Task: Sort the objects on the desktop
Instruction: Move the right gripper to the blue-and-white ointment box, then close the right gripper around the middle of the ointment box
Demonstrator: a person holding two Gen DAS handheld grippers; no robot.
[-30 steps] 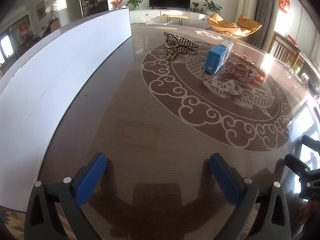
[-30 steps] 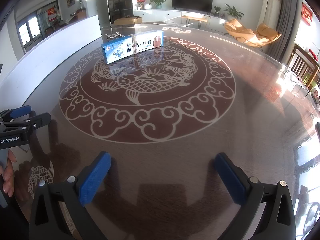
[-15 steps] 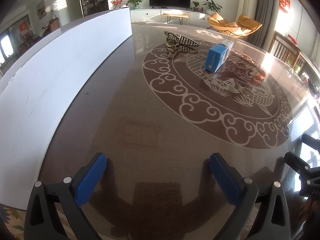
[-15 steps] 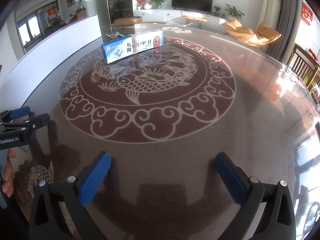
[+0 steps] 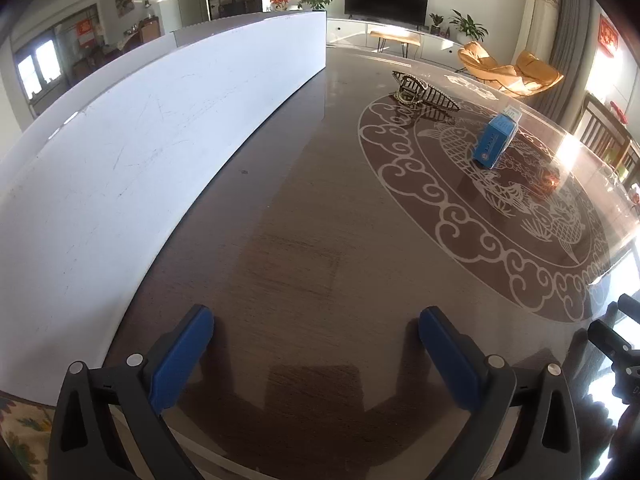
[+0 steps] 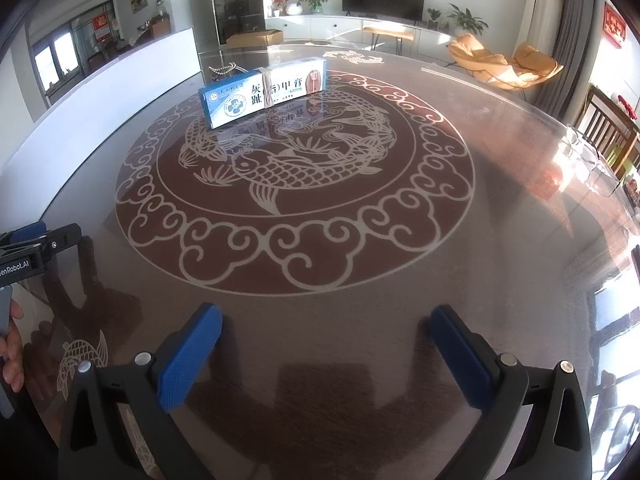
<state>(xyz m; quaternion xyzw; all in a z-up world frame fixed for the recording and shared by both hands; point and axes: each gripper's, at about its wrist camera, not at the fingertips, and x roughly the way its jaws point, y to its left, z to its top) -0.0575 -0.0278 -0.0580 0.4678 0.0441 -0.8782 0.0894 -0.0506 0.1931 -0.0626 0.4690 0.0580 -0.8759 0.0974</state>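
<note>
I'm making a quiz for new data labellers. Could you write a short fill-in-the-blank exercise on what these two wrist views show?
1. The jaws of both the left gripper and the right gripper stand ____.
2. The printed end of the carton nearest the left gripper is coloured ____.
3. The inlay at the middle of the table pictures ____.
4. The hair claw lies ____ from the left gripper than the carton.

Missing words: open; blue; fish; farther

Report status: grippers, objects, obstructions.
Left hand-held gripper open, empty. Right hand-held gripper open, empty. Blue box and hair claw untouched on table. Path clear.
</note>
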